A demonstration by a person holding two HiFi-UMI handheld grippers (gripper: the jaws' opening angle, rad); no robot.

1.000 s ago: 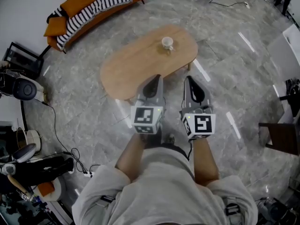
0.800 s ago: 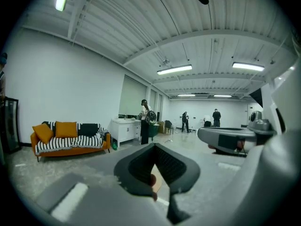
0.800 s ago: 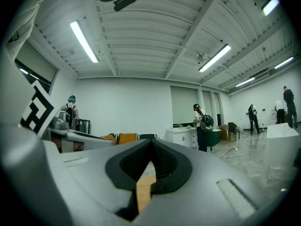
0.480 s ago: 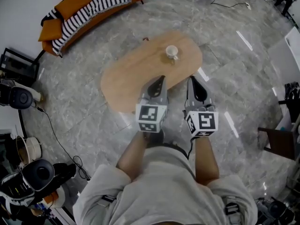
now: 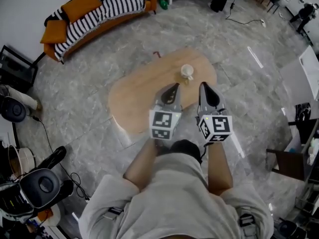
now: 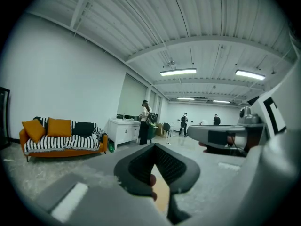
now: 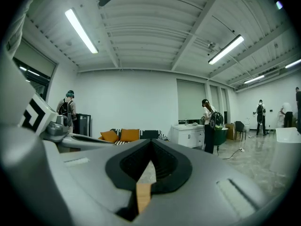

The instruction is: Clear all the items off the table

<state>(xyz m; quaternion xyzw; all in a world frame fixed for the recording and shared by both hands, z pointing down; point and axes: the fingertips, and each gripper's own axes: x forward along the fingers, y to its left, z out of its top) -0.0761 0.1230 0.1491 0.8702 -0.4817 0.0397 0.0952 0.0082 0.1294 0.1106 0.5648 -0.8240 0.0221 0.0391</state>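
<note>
Long ceiling lights [image 7: 81,30] are shining bright, and white streaks are glaring on the floor [image 5: 255,57]. Both gripper views are bending round into black edges — the left tongs [image 6: 154,146] and right tongs [image 7: 150,141] are looking blurry up close.

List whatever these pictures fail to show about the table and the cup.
Cup contents: too small in the head view.
Table, part of near edge: head view, covered by the left hand-held gripper and right hand-held gripper.
Cup in both gripper views: not visible past the closed jaws.
Small red thing on the floor: too small to identify.
</note>
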